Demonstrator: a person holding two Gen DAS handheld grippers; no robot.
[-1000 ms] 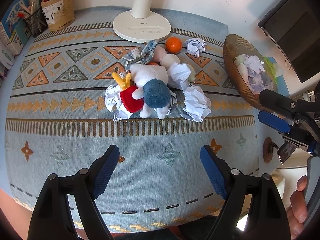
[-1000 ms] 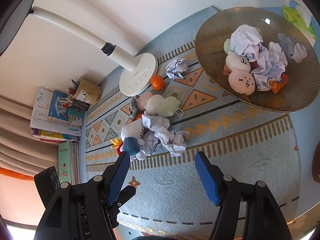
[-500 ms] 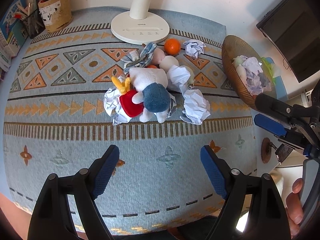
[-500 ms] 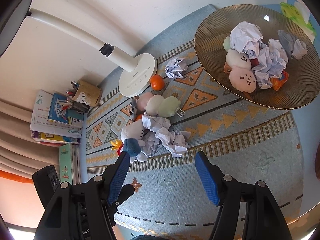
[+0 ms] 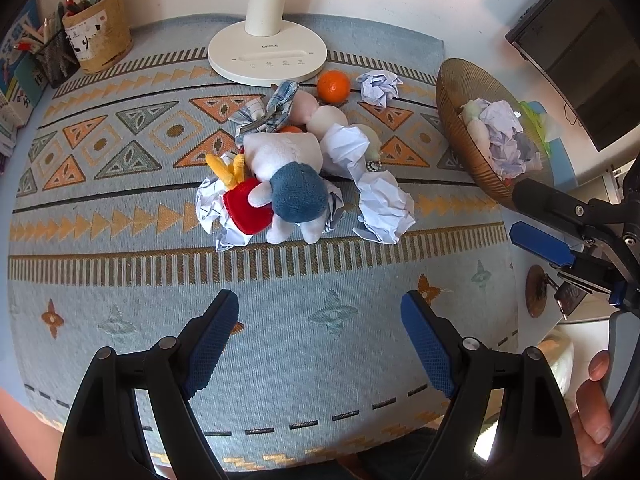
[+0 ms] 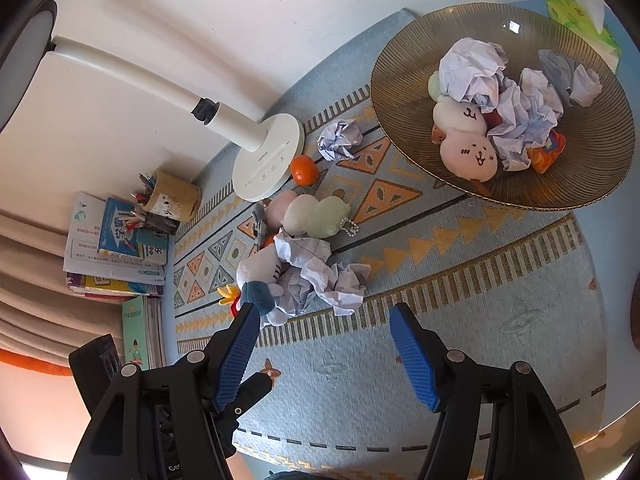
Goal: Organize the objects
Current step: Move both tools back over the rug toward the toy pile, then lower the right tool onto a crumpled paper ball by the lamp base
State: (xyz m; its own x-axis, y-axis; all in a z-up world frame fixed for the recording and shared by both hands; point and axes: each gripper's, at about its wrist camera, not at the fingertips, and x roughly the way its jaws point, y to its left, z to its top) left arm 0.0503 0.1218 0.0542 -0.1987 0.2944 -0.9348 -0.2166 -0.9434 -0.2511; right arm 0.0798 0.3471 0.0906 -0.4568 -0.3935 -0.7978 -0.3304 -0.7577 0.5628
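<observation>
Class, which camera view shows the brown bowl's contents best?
The right wrist view: the brown bowl faces the camera, showing its paper balls and plush toys. The left wrist view catches it edge-on, contents mostly hidden.

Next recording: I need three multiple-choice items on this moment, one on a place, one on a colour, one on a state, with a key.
1. Where is the orange?
A. in the bowl
B. on the mat beside the lamp base
C. in the pen holder

2. What colour are the pads of the right tool?
A. blue
B. red
C. white

3. How is the left tool?
A. shut on paper
B. shut on a plush
C. open, empty

Key: B, it lies right of the lamp base; A, blue textured pads; C, only mat shows between its pads.
</observation>
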